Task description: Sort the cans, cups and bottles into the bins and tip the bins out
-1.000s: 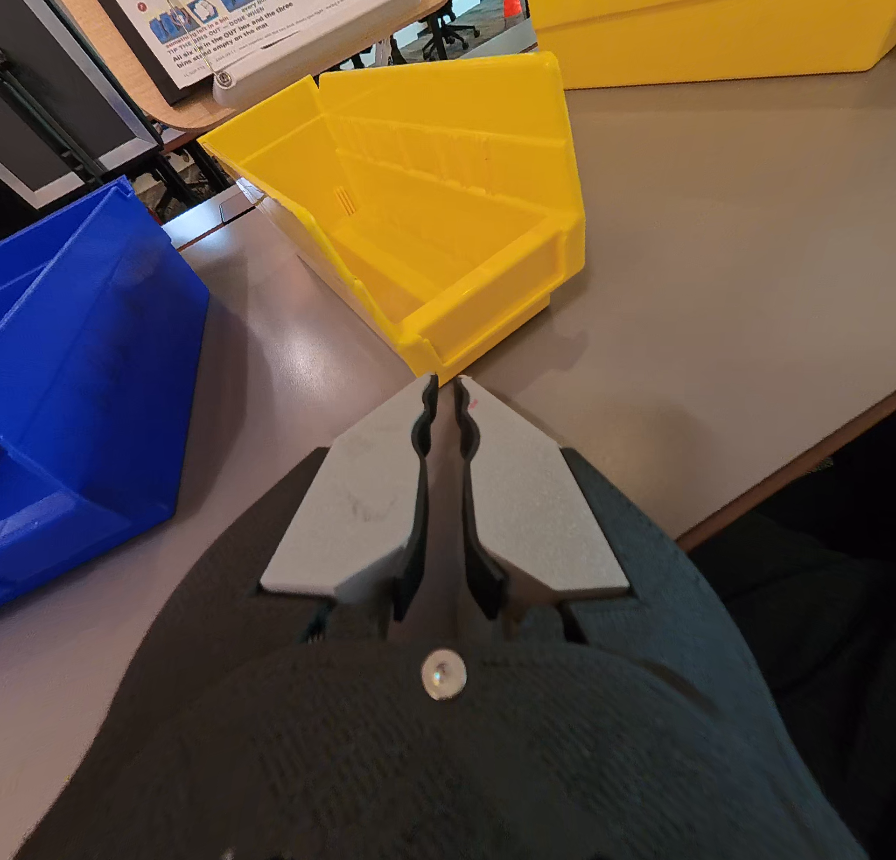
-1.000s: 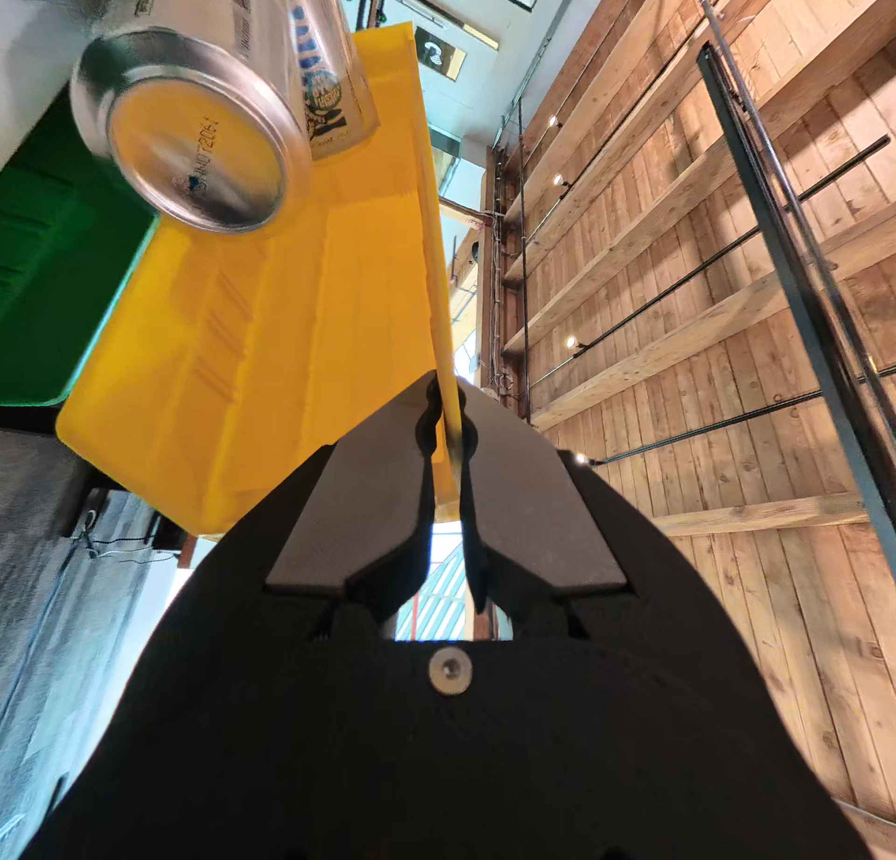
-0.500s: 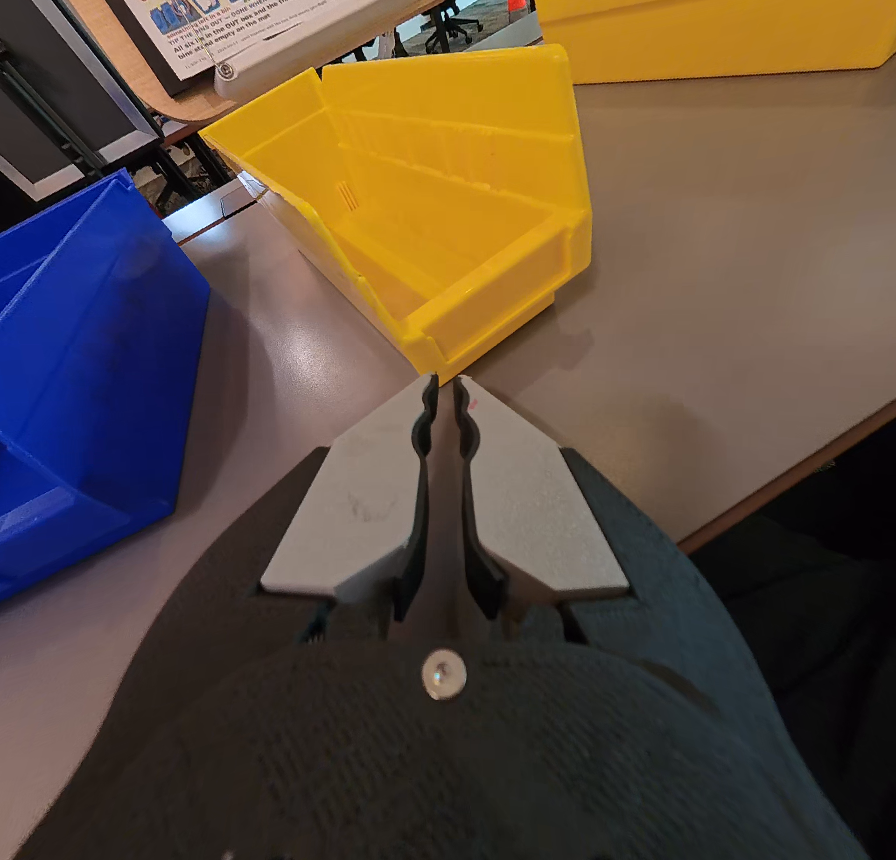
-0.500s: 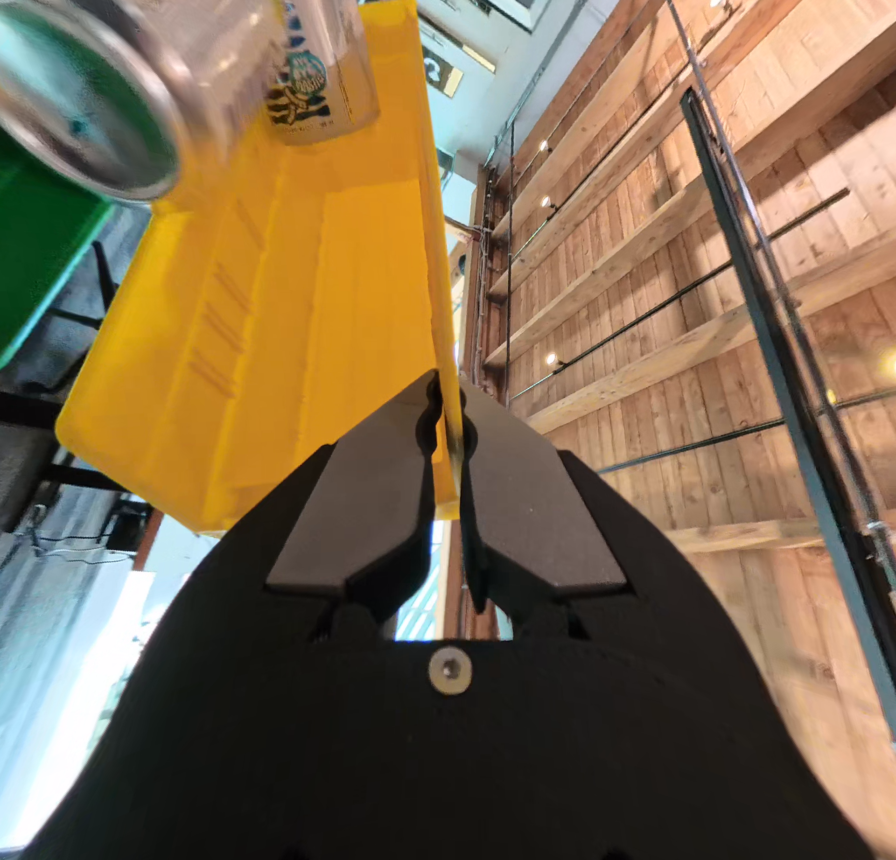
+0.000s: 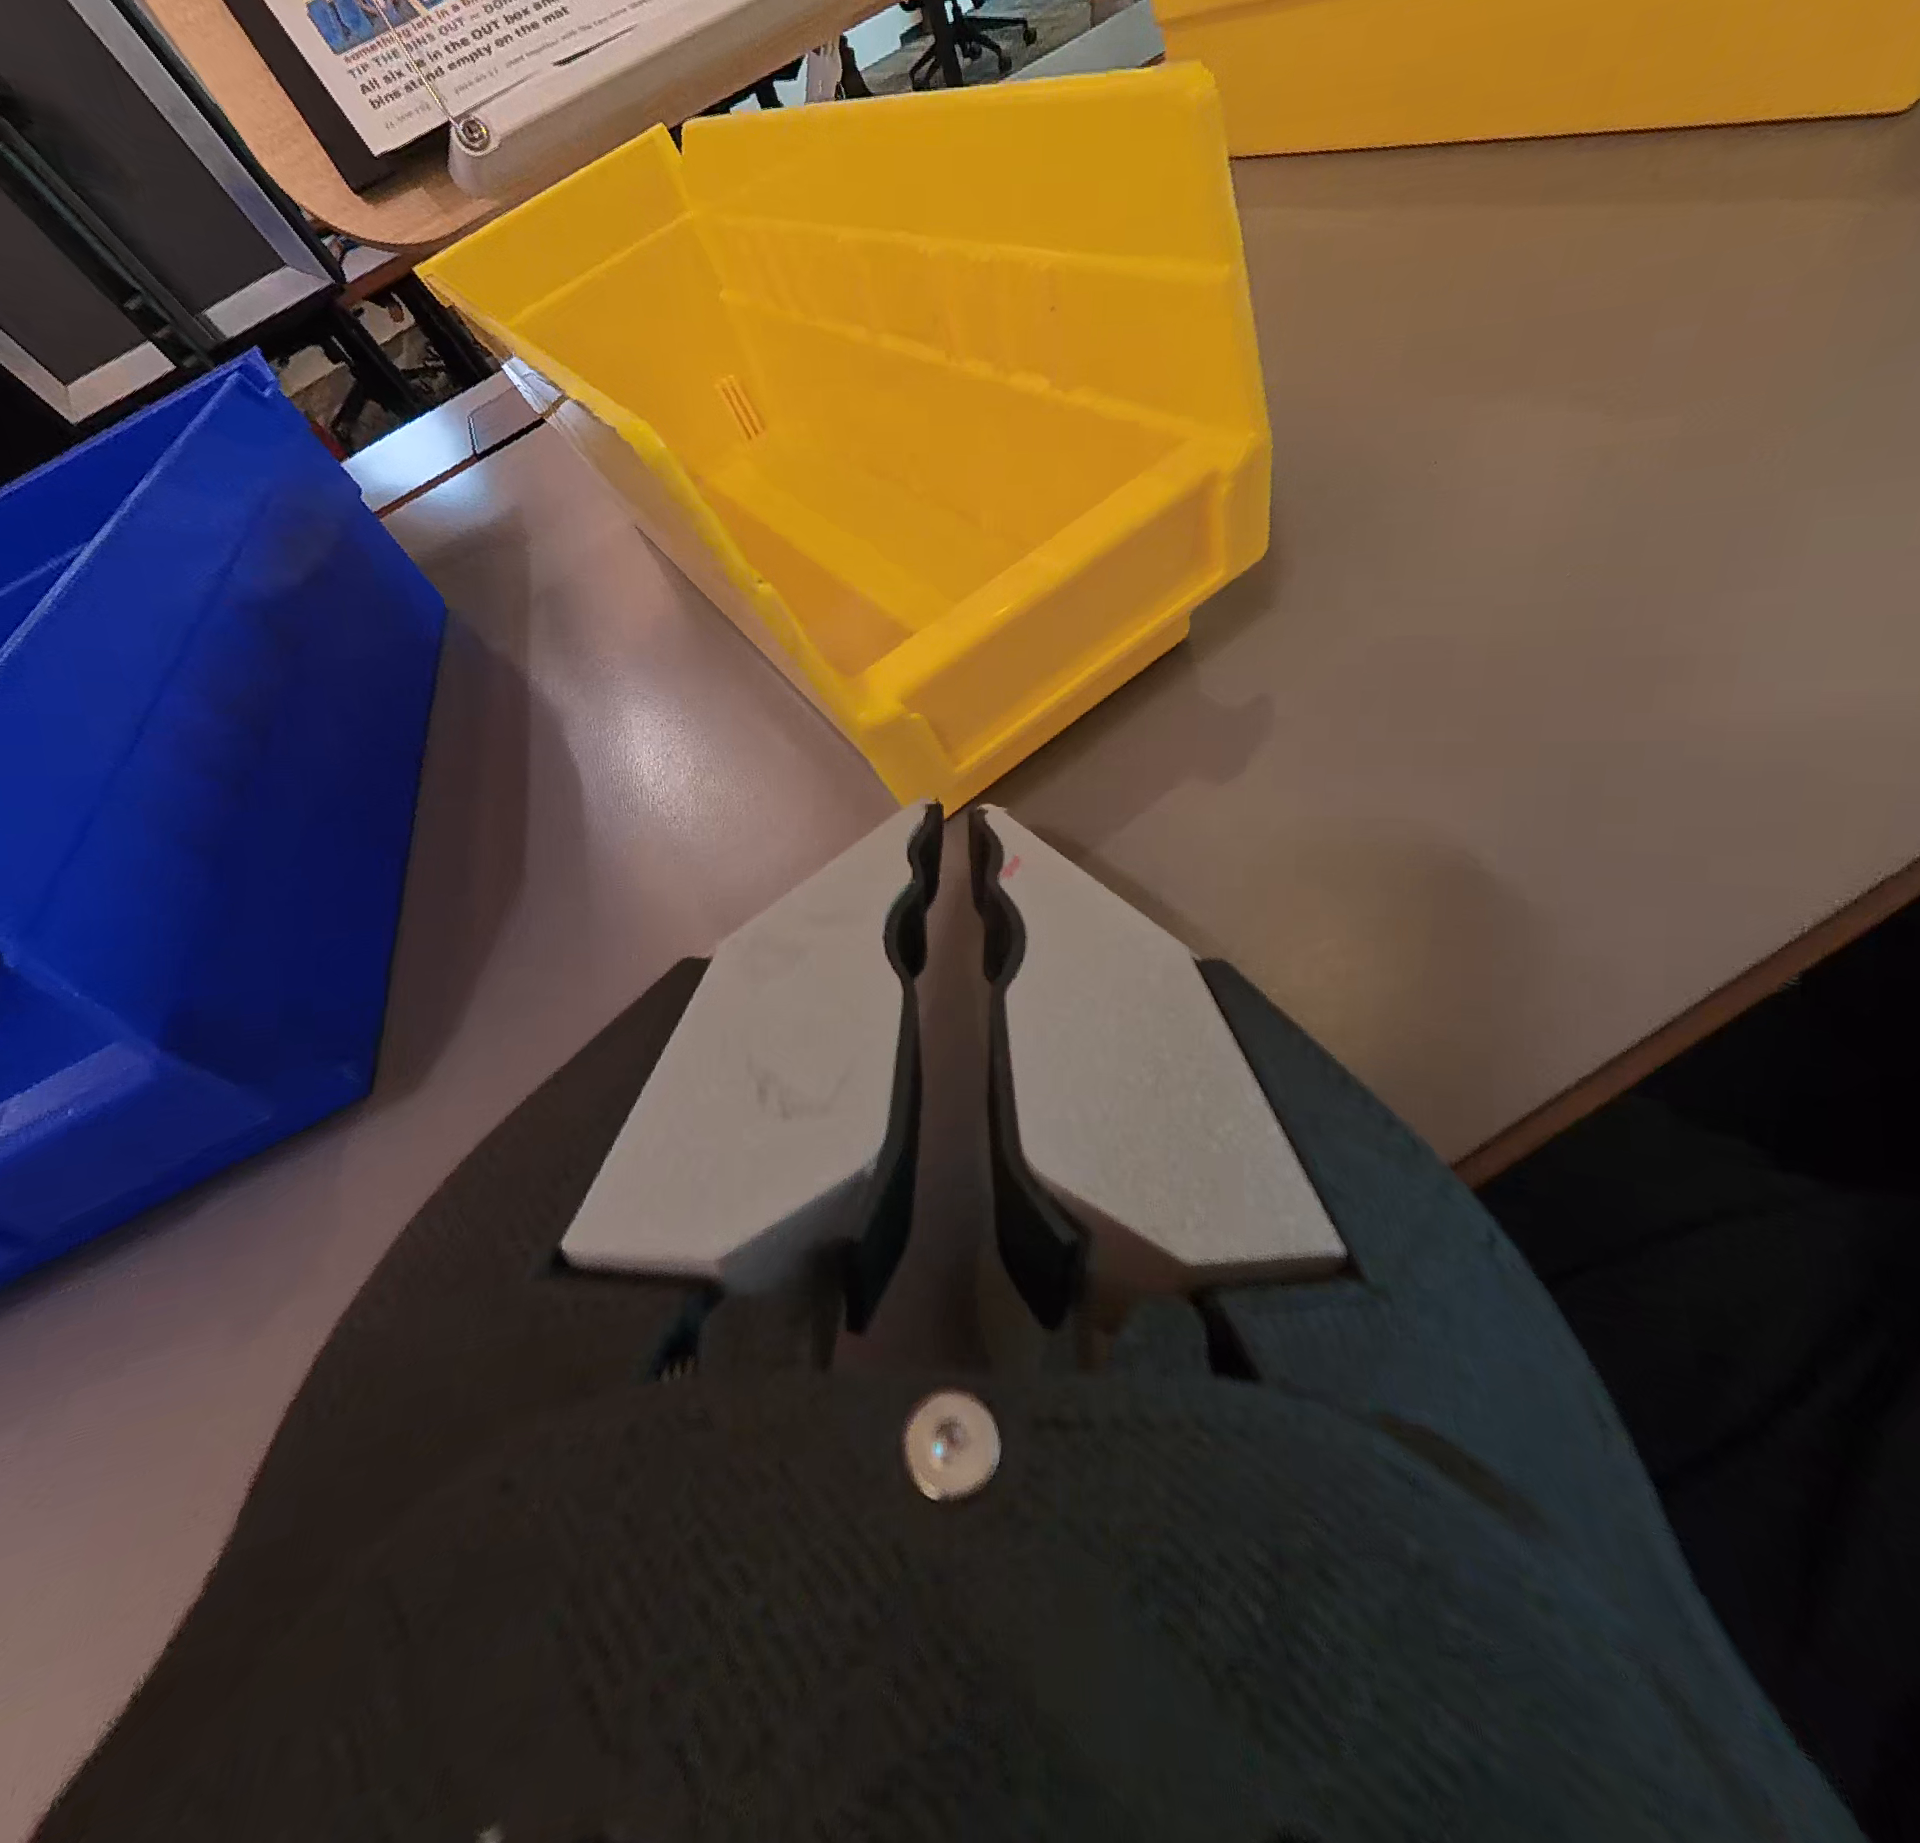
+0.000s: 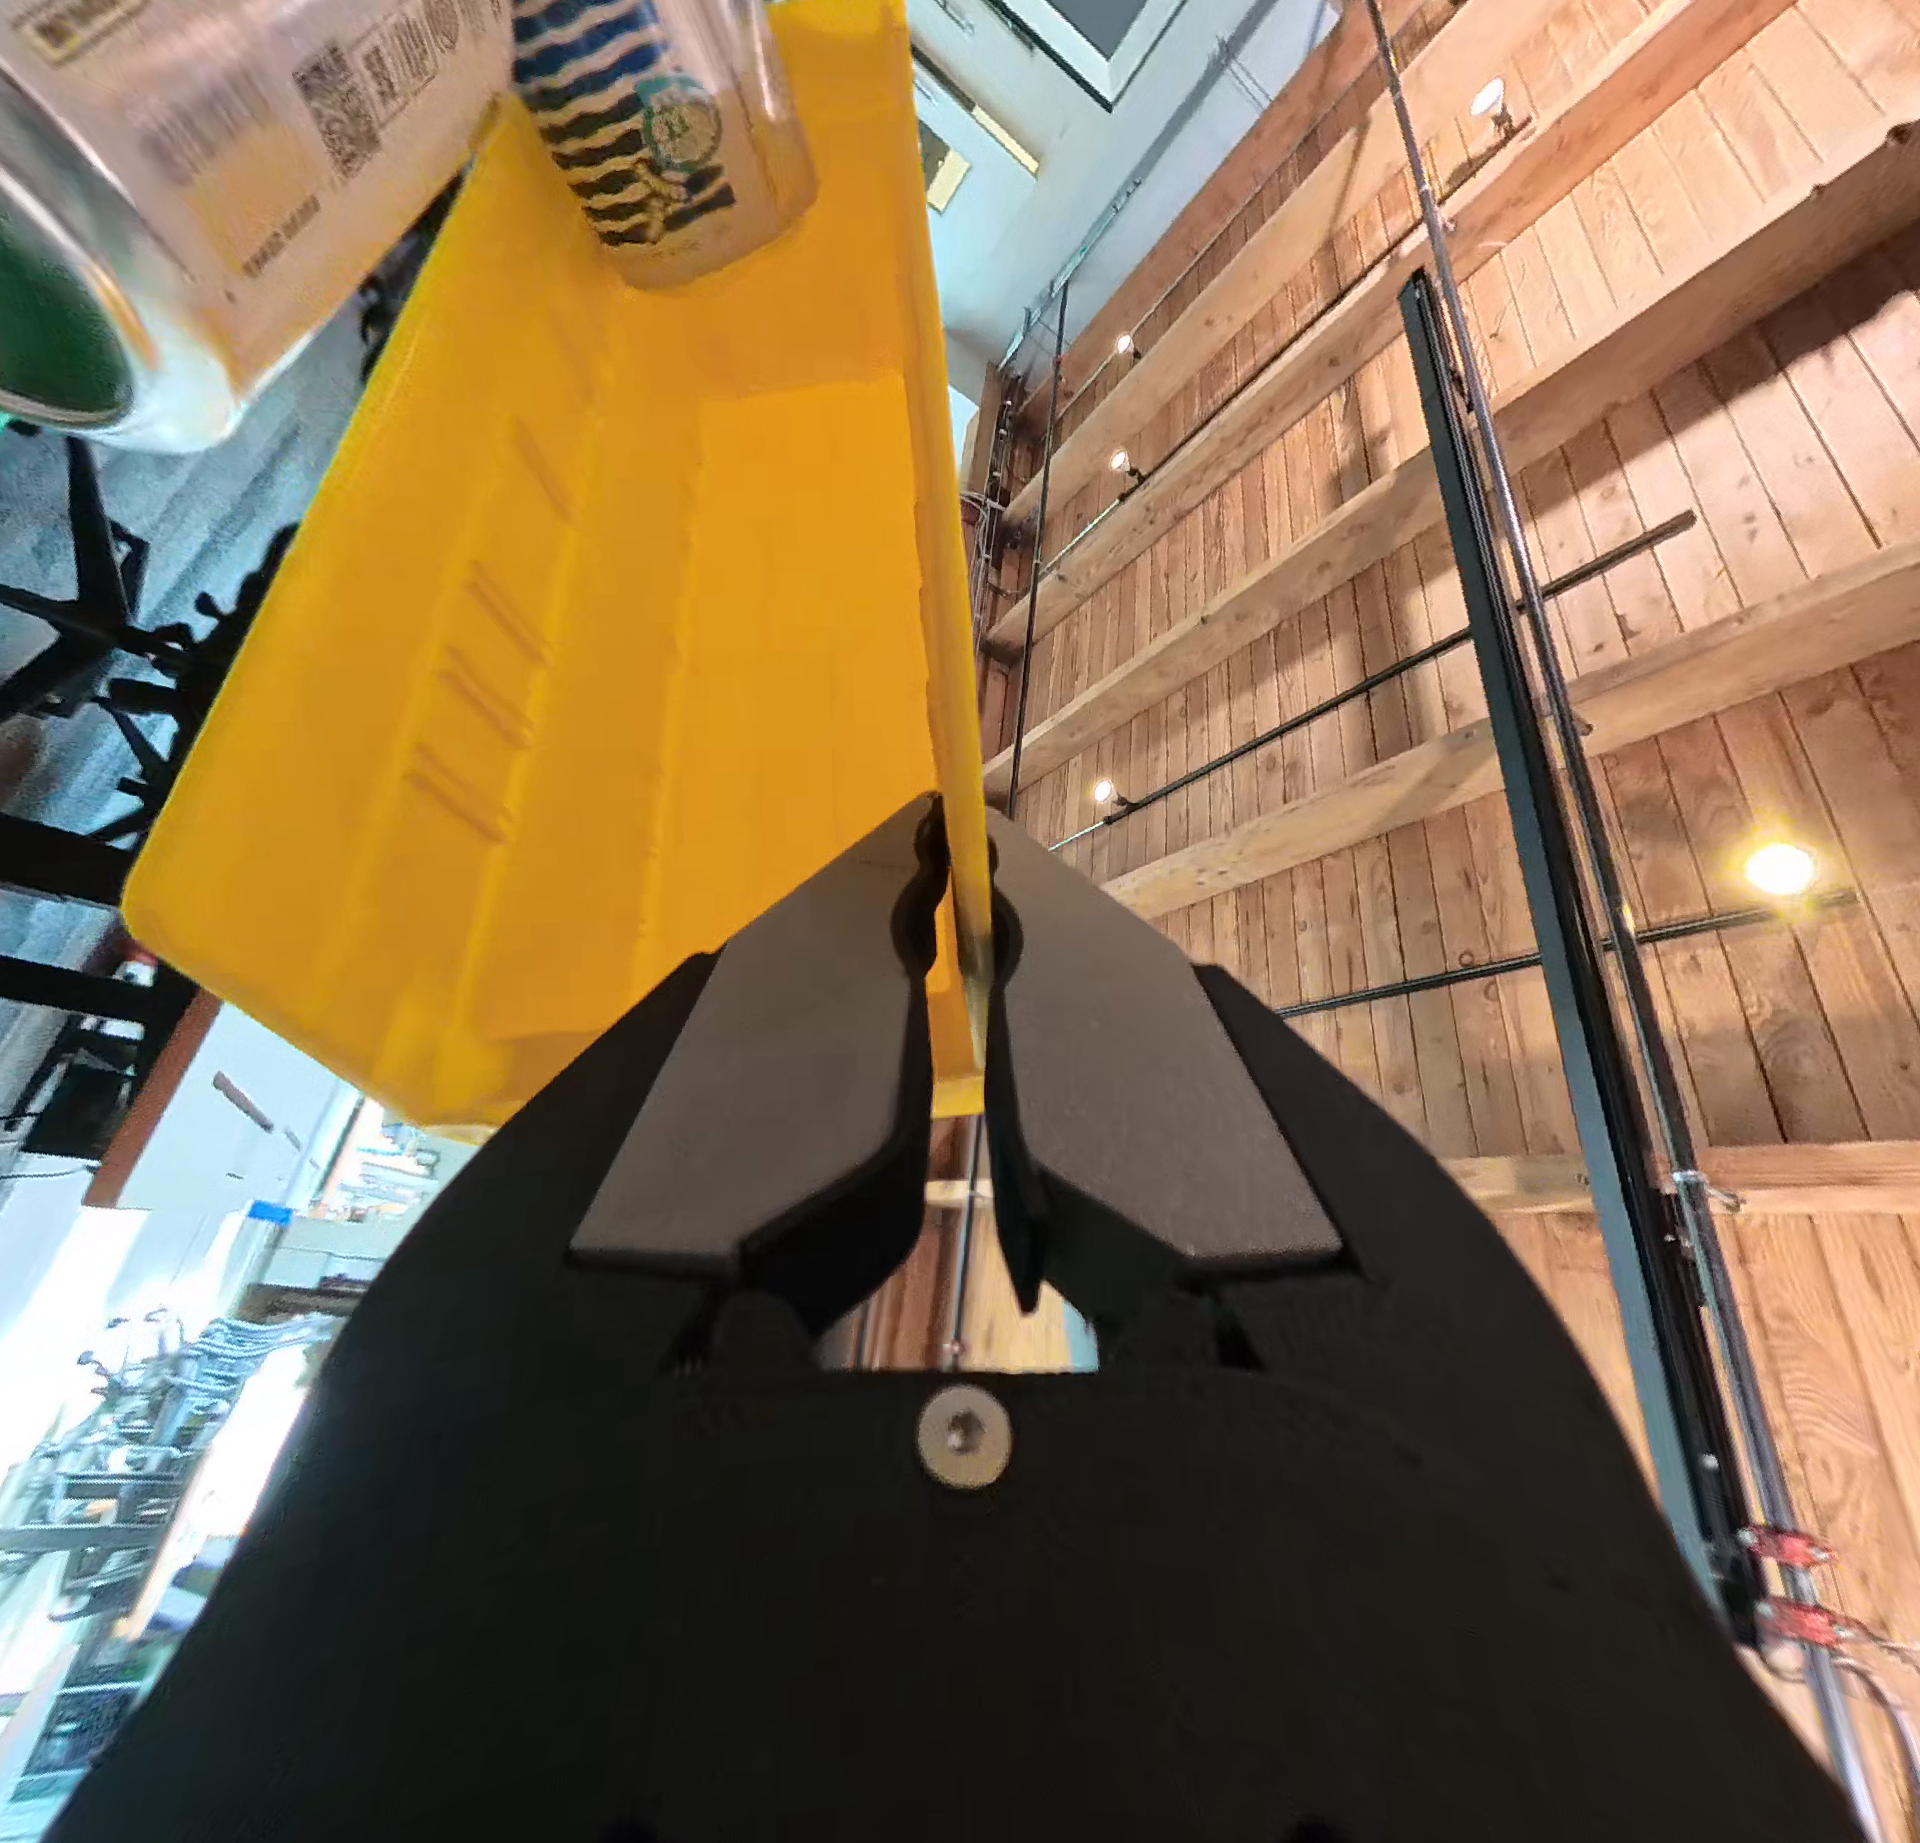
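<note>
My right gripper (image 6: pixel 964 848) jaws clamp the upended yellow plastic bin (image 6: pixel 582 671); silver cans (image 6: pixel 665 100) now sliding out upper left; left gripper (image 5: pixel 954 825) jaws closed, empty.

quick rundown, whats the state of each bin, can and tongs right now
left tongs: shut, holding nothing, over the table
right tongs: shut on a wall of the raised yellow bin
raised yellow bin: lifted and tipped
striped can: at the tipped bin's far end
silver can: blurred, beyond the bin's edge
yellow bin on the table: upright, empty
blue bin: on the table, contents hidden
</note>
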The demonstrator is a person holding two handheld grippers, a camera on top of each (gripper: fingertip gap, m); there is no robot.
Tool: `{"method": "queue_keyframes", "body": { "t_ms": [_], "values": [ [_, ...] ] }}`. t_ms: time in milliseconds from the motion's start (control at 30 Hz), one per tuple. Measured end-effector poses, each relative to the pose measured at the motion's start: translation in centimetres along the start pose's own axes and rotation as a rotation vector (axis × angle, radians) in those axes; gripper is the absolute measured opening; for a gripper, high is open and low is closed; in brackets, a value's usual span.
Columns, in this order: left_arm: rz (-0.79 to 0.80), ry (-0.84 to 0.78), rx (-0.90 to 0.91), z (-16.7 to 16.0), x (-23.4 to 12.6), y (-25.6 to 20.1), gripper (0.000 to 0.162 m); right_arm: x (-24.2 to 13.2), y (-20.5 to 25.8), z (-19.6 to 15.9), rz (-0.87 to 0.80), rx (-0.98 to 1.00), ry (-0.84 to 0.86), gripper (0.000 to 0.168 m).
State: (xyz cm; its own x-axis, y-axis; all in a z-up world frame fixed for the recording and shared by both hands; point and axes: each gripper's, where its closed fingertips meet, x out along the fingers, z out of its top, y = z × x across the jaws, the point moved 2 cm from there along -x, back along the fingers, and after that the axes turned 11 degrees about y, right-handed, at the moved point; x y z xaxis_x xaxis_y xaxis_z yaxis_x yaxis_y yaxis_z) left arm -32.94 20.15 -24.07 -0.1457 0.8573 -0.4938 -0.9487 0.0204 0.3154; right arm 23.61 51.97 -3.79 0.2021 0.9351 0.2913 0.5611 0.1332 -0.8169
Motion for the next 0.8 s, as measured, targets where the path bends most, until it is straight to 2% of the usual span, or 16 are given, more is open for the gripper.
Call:
{"method": "queue_keyframes", "body": {
  "t_ms": [133,333,467,800],
  "values": [
    [0.001,-0.004,0.002,0.0,-0.1,0.0,0.002,-1.3,0.7,1.7,-0.041,-0.129,-0.06,0.0],
    [-0.001,-0.005,0.002,0.0,-0.1,0.0,0.002,-0.7,-0.6,0.8,-0.023,-0.077,-0.029,0.0],
    [-0.003,-0.006,0.002,0.0,-0.1,0.0,0.002,-1.4,0.4,1.9,-0.043,-0.164,-0.064,0.0],
    [-0.002,-0.002,0.003,0.0,-0.1,0.0,0.002,0.6,-1.0,-1.6,0.002,-0.081,0.026,0.0]
  ]
}}
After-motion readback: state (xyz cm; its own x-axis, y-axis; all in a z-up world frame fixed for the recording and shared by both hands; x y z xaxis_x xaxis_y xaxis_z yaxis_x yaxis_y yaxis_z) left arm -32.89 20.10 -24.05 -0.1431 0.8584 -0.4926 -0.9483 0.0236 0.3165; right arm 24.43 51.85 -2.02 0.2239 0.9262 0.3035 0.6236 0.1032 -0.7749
